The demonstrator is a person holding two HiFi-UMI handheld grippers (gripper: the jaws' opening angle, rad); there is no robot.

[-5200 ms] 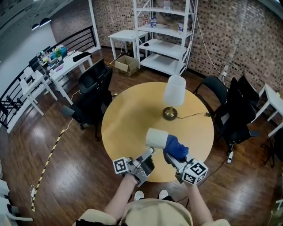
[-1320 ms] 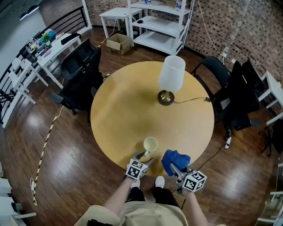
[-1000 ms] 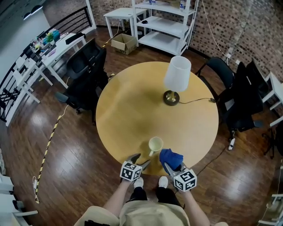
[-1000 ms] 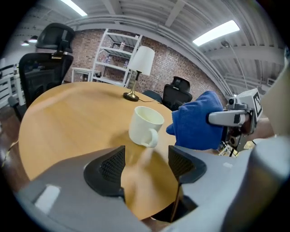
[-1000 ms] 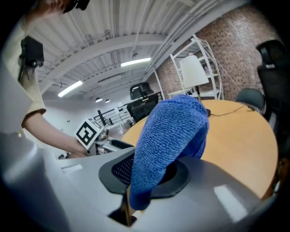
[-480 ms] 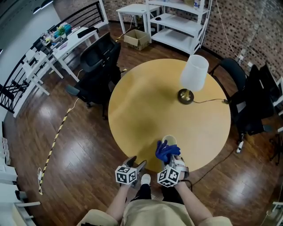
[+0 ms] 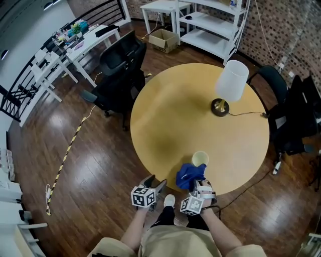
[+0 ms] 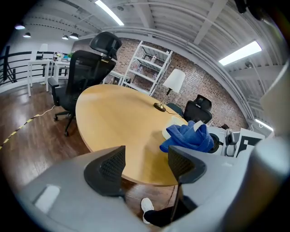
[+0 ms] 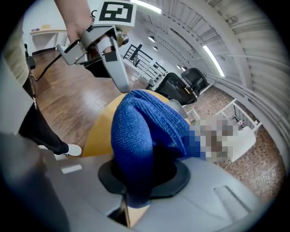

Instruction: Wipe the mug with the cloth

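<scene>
- The mug (image 7: 200,158) stands upright near the worktop (image 7: 170,115) edge, just beyond the cloth (image 7: 189,174).
- The right hand-held gripper (image 7: 199,185), nearer the mug, pinches the cloth.
- The left hand-held gripper (image 7: 153,184) hangs spread and empty, off the edge.

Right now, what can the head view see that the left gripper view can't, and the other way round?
Only the head view looks down into the mug's open top, and shows the cardboard box and the person's forearms.

Only the left gripper view shows the ceiling strip lights and looks along the left gripper, whose jaws stand apart with nothing between them.

Both show the round table, the lamp, the blue cloth, a black chair and the white shelf.
</scene>
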